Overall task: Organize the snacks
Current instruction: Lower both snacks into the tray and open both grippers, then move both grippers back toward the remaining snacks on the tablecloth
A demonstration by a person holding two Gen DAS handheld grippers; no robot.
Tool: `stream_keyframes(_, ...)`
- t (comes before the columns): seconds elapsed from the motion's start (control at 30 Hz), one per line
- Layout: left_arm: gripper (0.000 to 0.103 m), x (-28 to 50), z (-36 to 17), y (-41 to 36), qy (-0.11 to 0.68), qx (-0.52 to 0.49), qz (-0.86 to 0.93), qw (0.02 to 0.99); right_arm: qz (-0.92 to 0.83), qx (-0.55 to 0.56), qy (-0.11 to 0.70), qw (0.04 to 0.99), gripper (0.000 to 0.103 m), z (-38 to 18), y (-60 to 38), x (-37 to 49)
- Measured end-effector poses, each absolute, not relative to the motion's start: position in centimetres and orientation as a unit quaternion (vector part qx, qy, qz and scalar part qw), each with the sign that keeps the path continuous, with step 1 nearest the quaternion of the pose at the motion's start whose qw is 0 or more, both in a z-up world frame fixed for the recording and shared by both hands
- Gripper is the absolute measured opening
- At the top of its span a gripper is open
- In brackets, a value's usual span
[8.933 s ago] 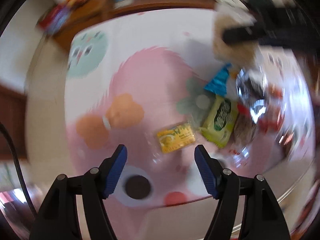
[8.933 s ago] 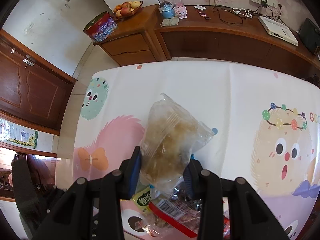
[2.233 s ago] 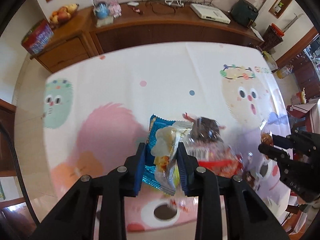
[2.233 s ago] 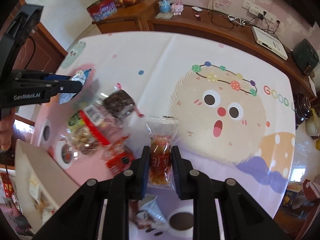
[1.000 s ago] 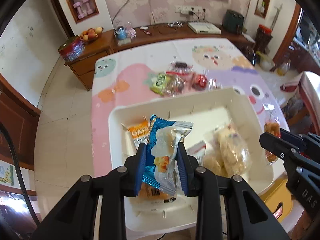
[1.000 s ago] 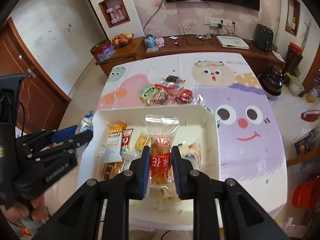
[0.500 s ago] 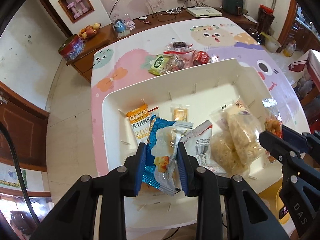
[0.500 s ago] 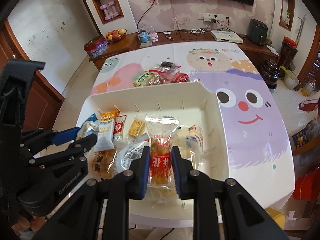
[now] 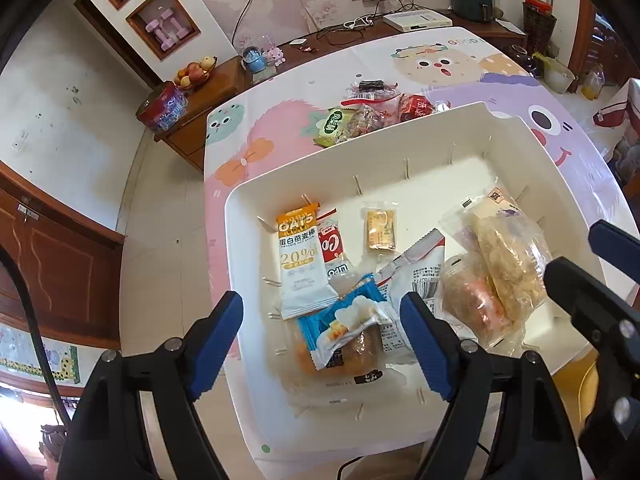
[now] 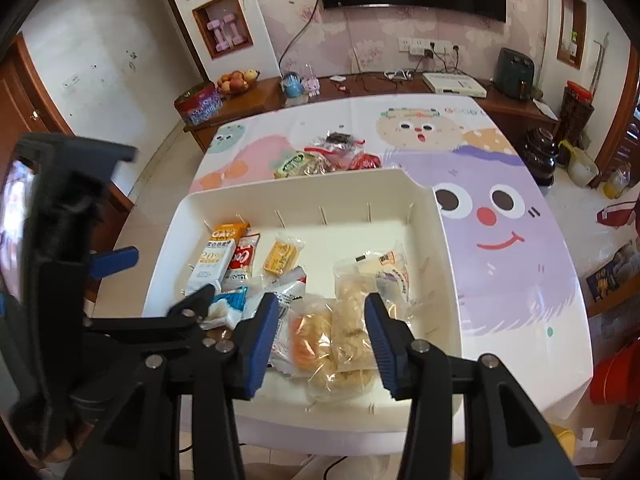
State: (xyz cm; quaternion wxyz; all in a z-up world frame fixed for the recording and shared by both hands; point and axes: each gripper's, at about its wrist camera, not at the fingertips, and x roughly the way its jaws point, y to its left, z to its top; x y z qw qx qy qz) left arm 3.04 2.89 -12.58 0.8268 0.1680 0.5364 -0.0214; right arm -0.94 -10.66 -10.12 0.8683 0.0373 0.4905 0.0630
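Fig.: two claws over a white bin point(image 10: 436, 236) on the tabletop point(image 10: 520, 280), snacks part sorted.

L wrist view only: blue packet point(image 9: 340, 332) lies loose at the bin's near edge, on an orange-brown pack, directly between the blue pads of the left claw point(image 9: 320, 344). R wrist view only: wall TV, whole far wall, and the left claw's body from the side.

Both views: oat bar point(image 9: 300, 256), red-white sachet point(image 9: 334, 248) and small yellow pack point(image 9: 380, 228) toward the bin's left half; clear bags of pale puffed snack point(image 10: 352, 320) in its right half. Unsorted snack pile point(image 10: 320, 160) sits on the tabletop just past the bin's far edge. Sideboard w/ fruit bowl point(image 10: 236, 78) behind.

Left claw: jaws wide apart and opening, pads clear of the packet. Right claw point(image 10: 322, 332): jaws partly apart and opening, clear bags below between them, pads not pressing as far as visible.
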Motion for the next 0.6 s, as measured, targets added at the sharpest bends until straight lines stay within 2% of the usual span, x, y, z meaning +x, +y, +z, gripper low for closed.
stream_keyframes(0.6, 0.080, 4.0, -11.1, 3.8, 0.516, 0.112, 0.003, 0.849, 0.072, 0.041, 0.451, 0.889, 0.046, -7.4, -11.5, -1.5)
